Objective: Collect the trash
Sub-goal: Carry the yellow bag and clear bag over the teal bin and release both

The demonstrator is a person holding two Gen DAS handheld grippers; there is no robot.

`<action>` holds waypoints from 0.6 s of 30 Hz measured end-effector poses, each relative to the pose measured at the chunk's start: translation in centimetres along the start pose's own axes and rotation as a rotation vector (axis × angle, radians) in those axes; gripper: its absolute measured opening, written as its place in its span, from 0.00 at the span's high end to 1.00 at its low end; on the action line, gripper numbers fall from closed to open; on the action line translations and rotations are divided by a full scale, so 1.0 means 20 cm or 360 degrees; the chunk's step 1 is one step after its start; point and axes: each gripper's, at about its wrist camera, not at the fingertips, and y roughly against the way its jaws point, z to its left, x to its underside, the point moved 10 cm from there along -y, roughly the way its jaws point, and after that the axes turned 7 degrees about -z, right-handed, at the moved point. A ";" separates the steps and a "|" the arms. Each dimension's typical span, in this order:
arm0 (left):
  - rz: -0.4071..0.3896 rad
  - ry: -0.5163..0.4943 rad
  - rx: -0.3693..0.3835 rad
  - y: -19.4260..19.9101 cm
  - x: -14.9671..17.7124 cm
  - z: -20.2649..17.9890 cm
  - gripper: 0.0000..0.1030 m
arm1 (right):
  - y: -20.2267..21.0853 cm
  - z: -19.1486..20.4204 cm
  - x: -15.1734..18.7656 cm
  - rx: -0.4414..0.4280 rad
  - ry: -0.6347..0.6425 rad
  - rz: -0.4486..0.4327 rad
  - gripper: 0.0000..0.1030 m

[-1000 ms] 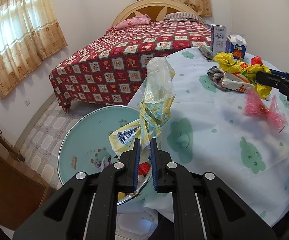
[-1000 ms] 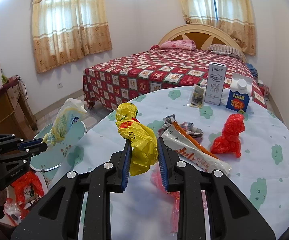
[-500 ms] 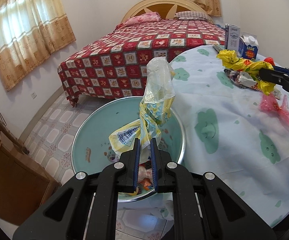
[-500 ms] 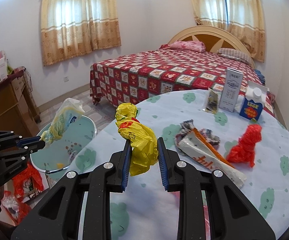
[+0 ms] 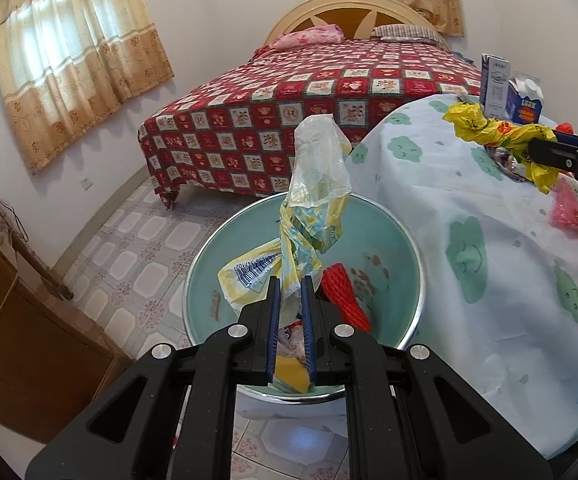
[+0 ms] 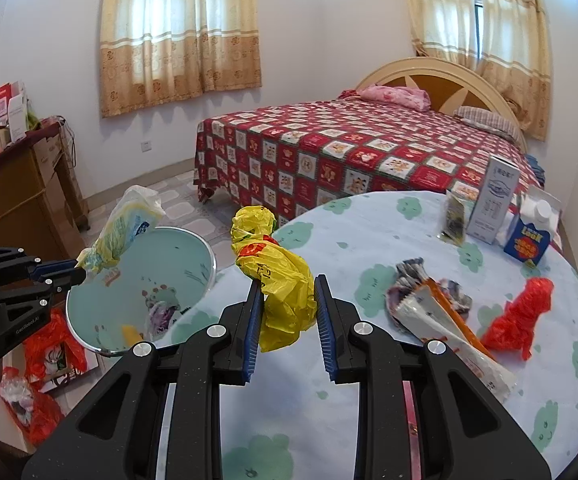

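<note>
Grippers two | left gripper (image 5: 290,280) clamps one crinkly clear-and-yellow wrapper (image 5: 316,204) above round teal basin (image 5: 407,256) | right gripper (image 6: 287,286) pinches one crumpled yellow plastic bag (image 6: 277,276) over cloud-print tablecloth (image 6: 369,420)

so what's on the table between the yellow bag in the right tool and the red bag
In the right wrist view, a long white and orange wrapper atop a crumpled grey wrapper lies between the yellow bag and the red bag.
</note>
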 end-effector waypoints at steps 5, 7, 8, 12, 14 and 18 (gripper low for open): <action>0.0025 0.0022 -0.0020 -0.02 0.02 0.04 0.89 | -0.04 0.06 -0.01 -0.0036 0.0037 0.0009 0.74; 0.0035 0.0034 -0.0032 -0.03 0.03 0.07 0.89 | -0.06 0.09 -0.01 -0.0049 0.0046 0.0015 0.74; 0.0038 0.0039 -0.0039 -0.03 0.04 0.08 0.89 | -0.07 0.10 -0.01 -0.0056 0.0051 0.0018 0.74; 0.0044 0.0058 -0.0059 -0.04 0.04 0.12 0.89 | -0.09 0.15 -0.01 -0.0080 0.0069 0.0024 0.74; 0.0046 0.0063 -0.0065 -0.04 0.05 0.14 0.89 | -0.11 0.18 -0.02 -0.0097 0.0085 0.0027 0.74; 0.0054 0.0072 -0.0081 -0.05 0.05 0.16 0.89 | -0.14 0.23 -0.03 -0.0122 0.0109 0.0036 0.74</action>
